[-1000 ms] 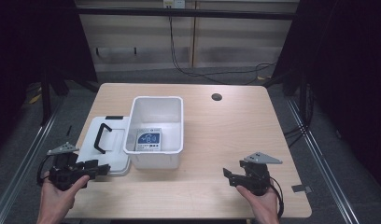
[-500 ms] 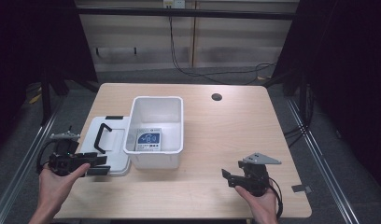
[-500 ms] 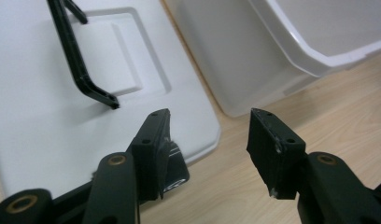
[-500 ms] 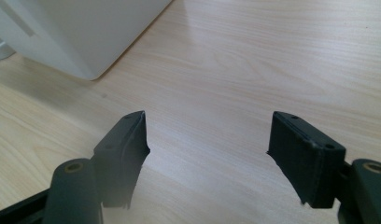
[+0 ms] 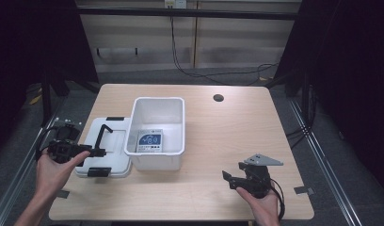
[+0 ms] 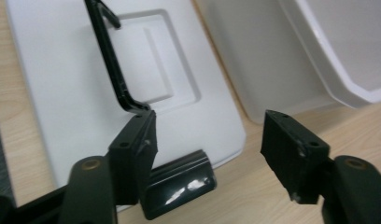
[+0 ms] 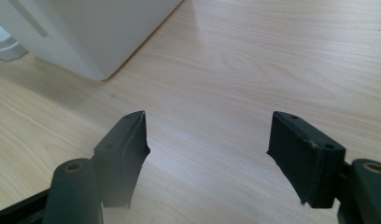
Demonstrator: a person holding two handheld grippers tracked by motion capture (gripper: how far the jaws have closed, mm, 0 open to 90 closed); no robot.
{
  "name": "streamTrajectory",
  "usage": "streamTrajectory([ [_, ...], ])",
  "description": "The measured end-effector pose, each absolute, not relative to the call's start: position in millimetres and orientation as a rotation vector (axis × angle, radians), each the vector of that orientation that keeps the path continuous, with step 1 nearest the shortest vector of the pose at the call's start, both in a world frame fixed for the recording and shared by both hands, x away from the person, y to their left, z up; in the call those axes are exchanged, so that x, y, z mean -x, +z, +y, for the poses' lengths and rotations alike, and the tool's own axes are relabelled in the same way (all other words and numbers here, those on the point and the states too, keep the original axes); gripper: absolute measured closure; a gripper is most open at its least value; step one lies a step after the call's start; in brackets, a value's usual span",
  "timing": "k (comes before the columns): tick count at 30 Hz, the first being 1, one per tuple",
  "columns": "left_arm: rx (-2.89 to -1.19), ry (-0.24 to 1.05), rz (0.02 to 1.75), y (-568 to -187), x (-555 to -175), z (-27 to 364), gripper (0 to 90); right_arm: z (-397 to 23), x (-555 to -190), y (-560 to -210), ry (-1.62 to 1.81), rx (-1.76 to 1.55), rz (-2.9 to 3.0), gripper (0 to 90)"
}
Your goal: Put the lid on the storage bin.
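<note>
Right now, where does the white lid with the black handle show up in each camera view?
High view: lid lies flat, left of centre, touching the white bin.
Left gripper view: lid spans upper left, beyond the open jaws.
Right gripper view: I can't confirm it.
Shared landmark: the bin.

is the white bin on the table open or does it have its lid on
Open. The white bin has no lid on; a printed card shows on its floor. Its lid lies flat on the table beside it.
</note>
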State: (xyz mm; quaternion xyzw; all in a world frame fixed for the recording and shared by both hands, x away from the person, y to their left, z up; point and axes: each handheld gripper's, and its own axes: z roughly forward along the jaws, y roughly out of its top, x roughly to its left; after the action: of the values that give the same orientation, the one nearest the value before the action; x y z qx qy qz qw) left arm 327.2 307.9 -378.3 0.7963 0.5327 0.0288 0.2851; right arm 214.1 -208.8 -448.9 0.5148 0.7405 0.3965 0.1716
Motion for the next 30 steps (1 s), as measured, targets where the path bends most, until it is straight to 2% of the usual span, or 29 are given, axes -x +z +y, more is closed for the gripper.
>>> streamTrajectory([
  [5, -2.127, 0.069, 1.433, -374, -334, 310, 36.1, -209, -214, -449, 1.114, -1.469, 2.115, 27.8],
  [10, -2.141, 0.059, 1.455, -374, -343, 310, 43.5, -208, -214, -450, 1.109, -1.467, 2.121, 27.8],
  [15, -2.148, 0.074, 1.528, -373, -354, 310, 41.7, -207, -215, -451, 1.084, -1.476, 2.142, 27.8],
  [22, -2.182, 0.082, 1.579, -371, -369, 308, 44.7, -206, -215, -452, 1.082, -1.472, 2.152, 27.8],
  [25, -2.173, 0.086, 1.616, -370, -375, 310, 42.5, -205, -215, -452, 1.079, -1.470, 2.161, 27.8],
  [29, -2.194, 0.078, 1.633, -372, -379, 309, 43.7, -204, -216, -452, 1.076, -1.474, 2.167, 27.8],
  [30, -2.212, 0.091, 1.628, -372, -382, 311, 46.3, -204, -216, -453, 1.076, -1.466, 2.171, 27.8],
])
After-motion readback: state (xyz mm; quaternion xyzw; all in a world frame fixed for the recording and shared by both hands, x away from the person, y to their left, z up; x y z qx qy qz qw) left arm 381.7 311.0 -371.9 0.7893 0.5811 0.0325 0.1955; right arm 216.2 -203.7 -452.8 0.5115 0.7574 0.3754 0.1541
